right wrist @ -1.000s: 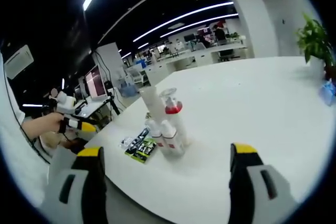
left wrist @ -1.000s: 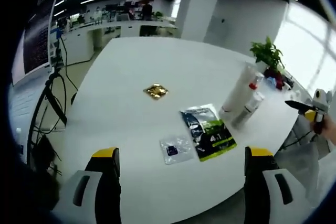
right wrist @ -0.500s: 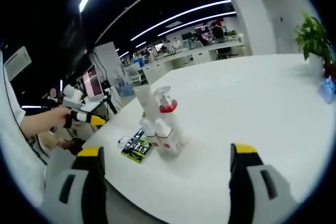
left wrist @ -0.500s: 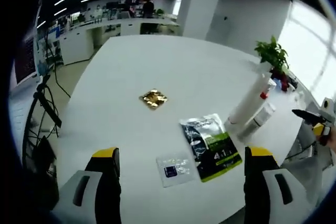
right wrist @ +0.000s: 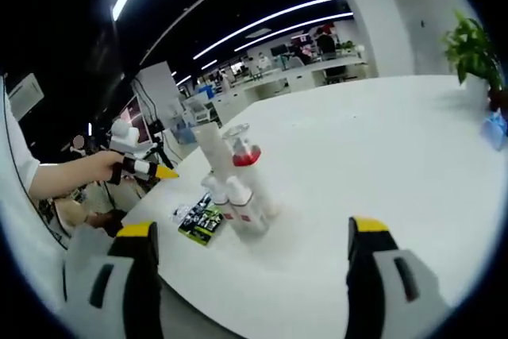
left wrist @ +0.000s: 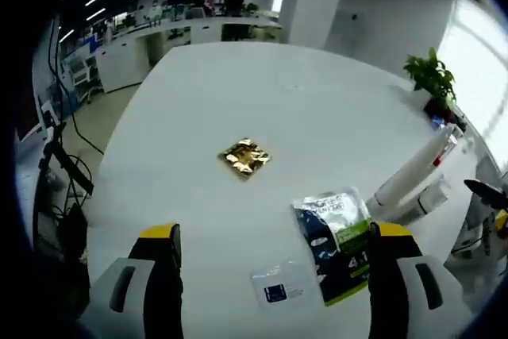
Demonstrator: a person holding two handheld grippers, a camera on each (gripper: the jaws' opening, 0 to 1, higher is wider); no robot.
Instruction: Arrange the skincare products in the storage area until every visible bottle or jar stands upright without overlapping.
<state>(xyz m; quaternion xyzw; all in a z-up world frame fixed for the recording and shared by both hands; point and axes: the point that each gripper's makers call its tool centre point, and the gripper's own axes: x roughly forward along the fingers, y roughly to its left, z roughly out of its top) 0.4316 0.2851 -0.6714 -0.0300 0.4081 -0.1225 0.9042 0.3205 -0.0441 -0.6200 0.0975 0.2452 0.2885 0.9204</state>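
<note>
- The cluster of skincare bottles (right wrist: 238,188) is seen upright on the white table (right wrist: 381,164), just beside the green sachet (right wrist: 202,221).
- Both the left gripper (left wrist: 274,275) and right gripper (right wrist: 248,271) are held apart, empty.
- A careless approach could topple the tightly grouped bottles.

Both grippers: black jaws, yellow tips, grey-white housings. Left gripper (left wrist: 272,240); right gripper (right wrist: 250,236). Person wears a white short sleeve (right wrist: 17,144).

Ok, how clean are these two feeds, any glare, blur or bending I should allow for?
Left gripper view: window glare washes the right edge, and the round white table bows from fisheye. Right gripper view: the cluster of white skincare bottles looks soft, and ceiling strip lights streak brightly.
</note>
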